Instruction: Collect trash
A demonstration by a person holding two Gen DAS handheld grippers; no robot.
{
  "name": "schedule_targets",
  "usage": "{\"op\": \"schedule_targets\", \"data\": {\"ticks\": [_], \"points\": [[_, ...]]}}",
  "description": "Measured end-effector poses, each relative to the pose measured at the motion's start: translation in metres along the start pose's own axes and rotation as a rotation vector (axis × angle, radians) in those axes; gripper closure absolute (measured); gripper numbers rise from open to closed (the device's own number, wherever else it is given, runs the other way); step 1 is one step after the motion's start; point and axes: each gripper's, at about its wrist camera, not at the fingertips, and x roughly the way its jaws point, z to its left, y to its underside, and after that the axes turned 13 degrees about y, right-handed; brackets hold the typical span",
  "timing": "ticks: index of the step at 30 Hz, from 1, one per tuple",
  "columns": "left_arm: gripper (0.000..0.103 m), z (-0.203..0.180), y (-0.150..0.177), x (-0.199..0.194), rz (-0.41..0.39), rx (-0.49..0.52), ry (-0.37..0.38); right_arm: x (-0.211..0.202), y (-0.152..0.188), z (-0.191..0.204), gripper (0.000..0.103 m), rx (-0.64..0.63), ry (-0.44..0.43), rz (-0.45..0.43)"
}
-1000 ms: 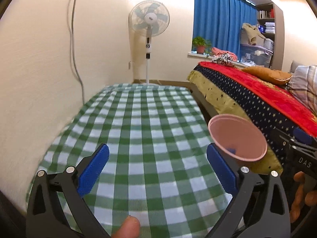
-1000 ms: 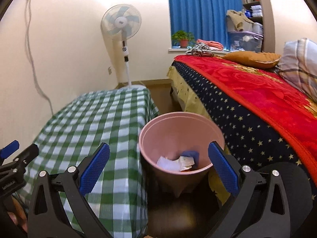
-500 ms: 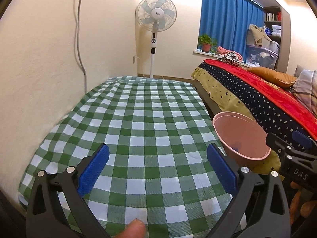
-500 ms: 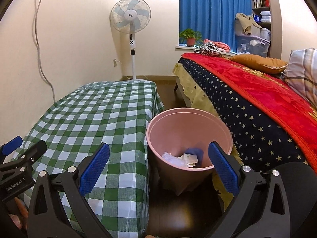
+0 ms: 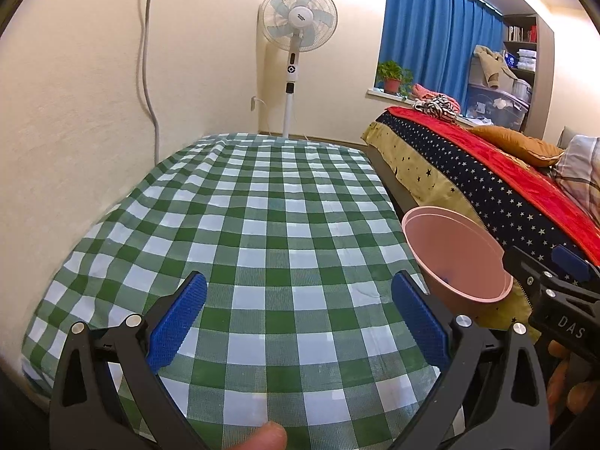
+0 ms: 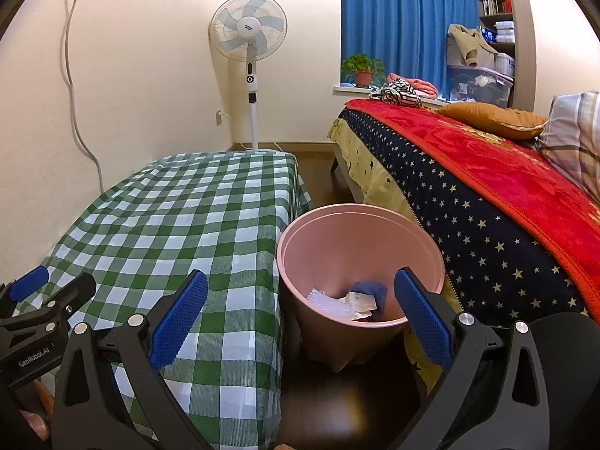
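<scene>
Nearby, pink bin (image 6: 360, 240) between checked table (image 6: 187, 225), bed (image 6: 487, 195)

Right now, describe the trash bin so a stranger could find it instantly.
Find the table with the green checked cloth and the bed with the red blanket. In the floor gap between them stands the trash bin: a round, open-topped pink bucket holding crumpled paper, the only pink container there.

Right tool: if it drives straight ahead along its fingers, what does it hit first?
Most likely the pink trash bin: the open right tool points at its near rim and left wall, right beside the checkered tablecloth edge. Depth is unclear.
</scene>
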Motion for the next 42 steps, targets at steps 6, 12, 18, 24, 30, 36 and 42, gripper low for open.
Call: {"op": "schedule_targets", "data": {"ticks": [6,12,18,24,30,36,42], "points": [[0.008,0.0021,0.0021,0.0016,0.0,-0.01,-0.002,0.0011,-0.0013,0.002,0.005,-0.005,-0.006,-0.001],[0.008,0.0024,0.002,0.0019,-0.002,-0.009,0.001,0.0012,-0.0013,0.0028,0.005,-0.006,-0.005,-0.001],[0.008,0.0024,0.0018,0.0018,-0.003,-0.01,0.001,0.0013,-0.0012,0.0032,0.005,-0.006,-0.006,-0.002],[0.008,0.0005,0.0007,0.0007,-0.008,-0.008,0.005,0.0013,-0.0012,0.0038,0.005,-0.006,-0.005,-0.002],[0.008,0.0005,0.0009,0.0007,-0.008,-0.009,0.005,0.0013,-0.0011,0.0041,0.005,-0.006,-0.005,-0.002],[0.008,0.0004,0.0012,0.0007,-0.009,-0.009,0.005,0.0015,-0.0011,0.0041,0.005,-0.006,-0.006,-0.002],[0.008,-0.0002,0.0017,0.0009,-0.009,-0.007,0.006,0.0017,-0.0011,0.004,0.005,-0.003,-0.004,0.0]]}}
